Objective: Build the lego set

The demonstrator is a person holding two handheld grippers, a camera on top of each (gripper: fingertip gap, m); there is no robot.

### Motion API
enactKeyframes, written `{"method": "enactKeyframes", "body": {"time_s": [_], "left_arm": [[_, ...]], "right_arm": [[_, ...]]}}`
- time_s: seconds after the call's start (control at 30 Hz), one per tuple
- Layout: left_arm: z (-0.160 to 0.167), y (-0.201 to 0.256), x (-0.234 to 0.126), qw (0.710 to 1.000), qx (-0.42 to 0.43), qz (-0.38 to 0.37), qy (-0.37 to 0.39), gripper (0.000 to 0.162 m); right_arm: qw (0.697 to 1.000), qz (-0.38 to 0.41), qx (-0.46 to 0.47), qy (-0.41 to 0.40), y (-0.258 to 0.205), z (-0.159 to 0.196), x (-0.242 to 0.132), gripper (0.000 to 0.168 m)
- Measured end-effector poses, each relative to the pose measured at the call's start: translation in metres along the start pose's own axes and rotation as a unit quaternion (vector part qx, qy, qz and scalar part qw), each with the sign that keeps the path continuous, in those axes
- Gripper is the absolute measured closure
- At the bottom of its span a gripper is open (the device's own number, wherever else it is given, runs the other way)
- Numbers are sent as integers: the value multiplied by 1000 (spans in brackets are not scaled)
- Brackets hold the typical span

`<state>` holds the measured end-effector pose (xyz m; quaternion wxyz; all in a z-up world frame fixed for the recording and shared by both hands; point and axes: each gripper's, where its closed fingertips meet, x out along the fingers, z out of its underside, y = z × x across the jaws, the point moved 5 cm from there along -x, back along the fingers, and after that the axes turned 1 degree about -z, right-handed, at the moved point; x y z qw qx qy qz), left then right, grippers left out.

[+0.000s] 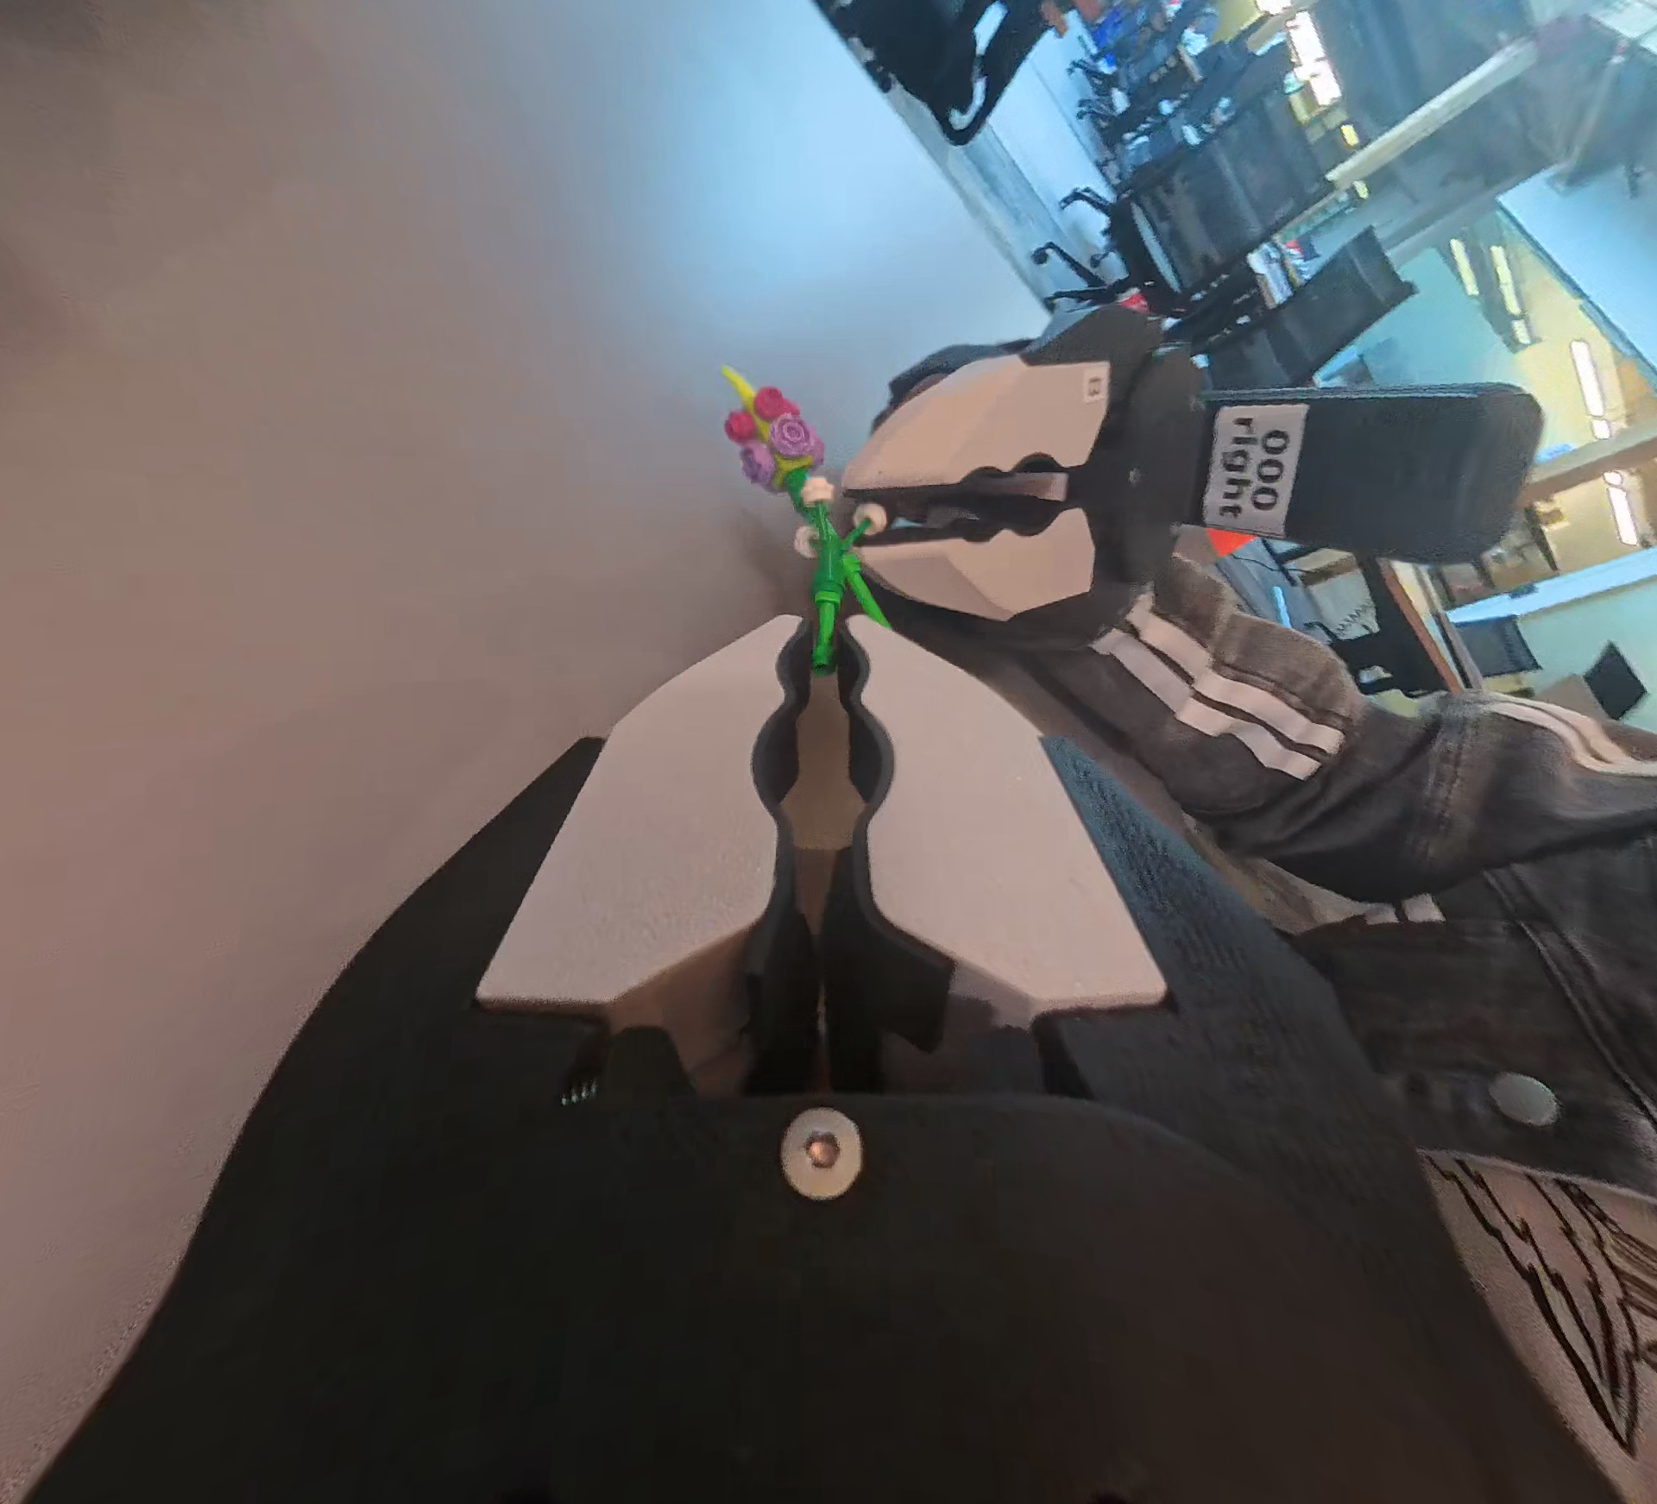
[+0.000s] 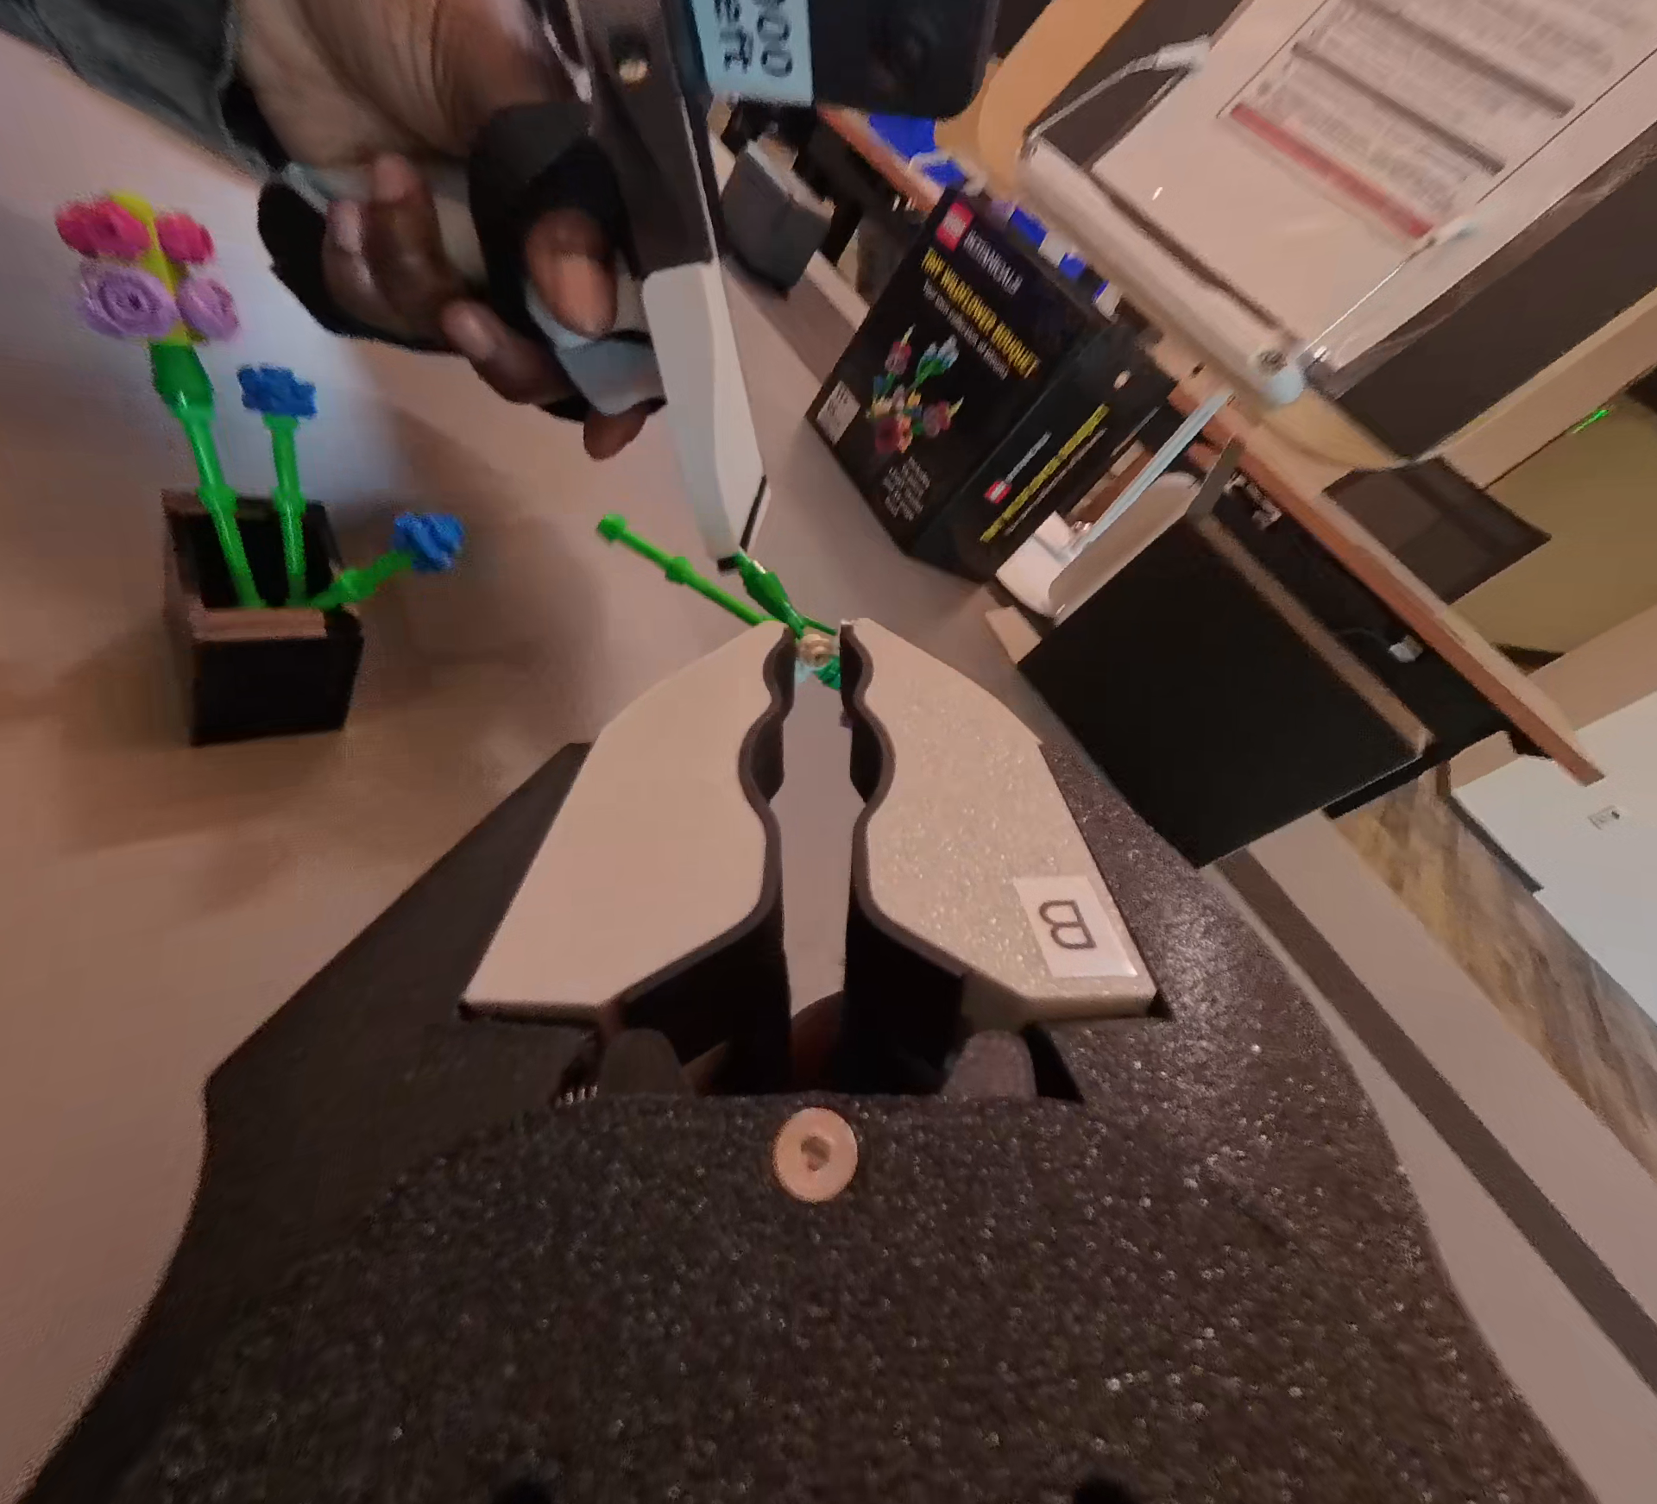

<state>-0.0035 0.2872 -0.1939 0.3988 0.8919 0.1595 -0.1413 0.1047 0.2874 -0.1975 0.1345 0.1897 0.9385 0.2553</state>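
Note:
I hold a lego flower between both grippers above the table. Its green stem (image 1: pixel 829 564) carries pink and purple blooms (image 1: pixel 780 434) and small white buds. My left gripper (image 1: pixel 820 650) is shut on the stem's lower end. My right gripper (image 1: pixel 852 520) comes in from the right, shut on a white-tipped side branch. In the right wrist view the right gripper (image 2: pixel 816 636) pinches that white bud, the left gripper (image 2: pixel 740 551) grips the stem (image 2: pixel 679 567) from above, and the blooms are mostly hidden under my fingers.
A black square pot (image 2: pixel 269 672) on the table (image 2: pixel 90 833) at the left holds a pink-purple flower (image 2: pixel 143 278) and two blue flowers (image 2: pixel 278 390). The black lego box (image 2: pixel 950 385) and a black block (image 2: pixel 1210 708) stand at the right edge. Only a small space, under 4 cm, lies between the two pairs of fingers.

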Motion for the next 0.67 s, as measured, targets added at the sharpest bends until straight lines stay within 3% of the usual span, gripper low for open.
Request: {"method": "enactKeyframes", "body": {"time_s": [0.33,0.4,0.47,0.5,0.57,0.63,0.67], "left_arm": [[4,-16,3,994,43,-95,-41,158],[-2,-8,-1,993,85,-84,-13,158],[-13,12,-9,989,130,-32,58,158],[-19,25,-15,984,148,8,104,158],[-27,51,-30,961,167,86,201,158],[-30,72,-43,931,165,158,284,158],[-31,80,-48,919,156,181,315,158]], "right_arm": [[994,-26,-12,-103,-4,22,1,156],[994,-28,38,-96,0,20,-3,154],[985,-54,158,-51,6,10,-8,148],[967,-80,242,-11,9,2,-10,138],[895,-148,409,98,16,-22,-17,120],[819,-171,507,207,25,-49,-24,130],[803,-166,521,237,26,-60,-25,136]]}}
